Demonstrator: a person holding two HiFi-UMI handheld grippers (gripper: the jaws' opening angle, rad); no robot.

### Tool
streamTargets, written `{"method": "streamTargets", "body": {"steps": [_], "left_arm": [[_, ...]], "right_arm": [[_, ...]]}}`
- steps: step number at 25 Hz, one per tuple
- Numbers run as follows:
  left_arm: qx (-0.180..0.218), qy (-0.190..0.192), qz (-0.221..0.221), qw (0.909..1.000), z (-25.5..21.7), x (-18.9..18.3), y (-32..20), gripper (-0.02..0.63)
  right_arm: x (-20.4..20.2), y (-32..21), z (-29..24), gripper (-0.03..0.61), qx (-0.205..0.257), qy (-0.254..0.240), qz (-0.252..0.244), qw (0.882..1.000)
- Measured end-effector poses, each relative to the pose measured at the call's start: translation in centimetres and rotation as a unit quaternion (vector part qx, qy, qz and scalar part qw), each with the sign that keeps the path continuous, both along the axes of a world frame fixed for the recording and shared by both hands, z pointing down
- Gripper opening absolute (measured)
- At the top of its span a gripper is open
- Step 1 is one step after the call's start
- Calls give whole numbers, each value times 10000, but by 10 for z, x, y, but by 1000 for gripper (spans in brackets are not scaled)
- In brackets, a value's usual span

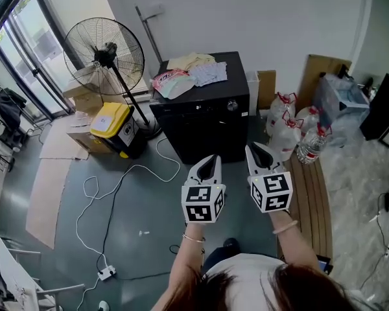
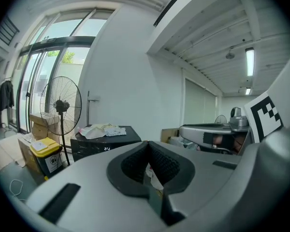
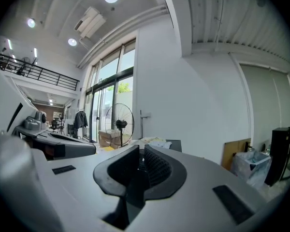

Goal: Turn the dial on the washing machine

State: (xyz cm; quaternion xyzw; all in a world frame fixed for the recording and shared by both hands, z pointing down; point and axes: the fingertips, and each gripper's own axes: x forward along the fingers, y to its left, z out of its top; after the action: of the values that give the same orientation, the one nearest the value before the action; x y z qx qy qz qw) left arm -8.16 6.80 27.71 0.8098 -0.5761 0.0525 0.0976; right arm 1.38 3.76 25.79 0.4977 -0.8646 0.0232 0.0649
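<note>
The black washing machine (image 1: 201, 118) stands on the floor by the wall, in front of the person. Its dial (image 1: 232, 105) is a small round knob near the top right of the front. A pile of clothes (image 1: 191, 70) lies on top of the machine. A big fan (image 1: 105, 56) stands to its left, and water bottles (image 1: 292, 131) sit to its right.

Both tools are held up in the air, well apart from the machine. Nothing has touched the dial yet. I think this is the very start of the job, the part where the person gets close.

The left gripper (image 1: 209, 158) has its fingers (image 2: 135, 161) pressed together at the tips, with nothing in them. The right gripper (image 1: 257, 149) has its fingers (image 3: 157, 166) almost together, with only a thin gap, and that gap is empty too.

The right gripper is on the dial's side, so it looks like the one to use. It would need to go forward and down to the knob. Its fingers would have to open wider to fit around the knob, then squeeze and twist
</note>
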Motion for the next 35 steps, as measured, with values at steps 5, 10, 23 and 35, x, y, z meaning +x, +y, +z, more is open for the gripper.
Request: {"method": "streamTargets", "body": {"steps": [5, 10, 23, 35], "left_arm": [[72, -79, -2, 9999, -9, 21, 19, 15], [150, -166, -49, 9997, -18, 38, 37, 15], [237, -221, -249, 9992, -29, 58, 73, 15], [272, -210, -189, 9992, -35, 77, 86, 15]], "right_arm": [[15, 22, -10, 29, 184, 96, -36, 9998], [30, 41, -21, 26, 385, 187, -94, 9990], [54, 78, -28, 26, 382, 139, -235, 9989], [69, 96, -32, 26, 382, 51, -191, 9991]]}}
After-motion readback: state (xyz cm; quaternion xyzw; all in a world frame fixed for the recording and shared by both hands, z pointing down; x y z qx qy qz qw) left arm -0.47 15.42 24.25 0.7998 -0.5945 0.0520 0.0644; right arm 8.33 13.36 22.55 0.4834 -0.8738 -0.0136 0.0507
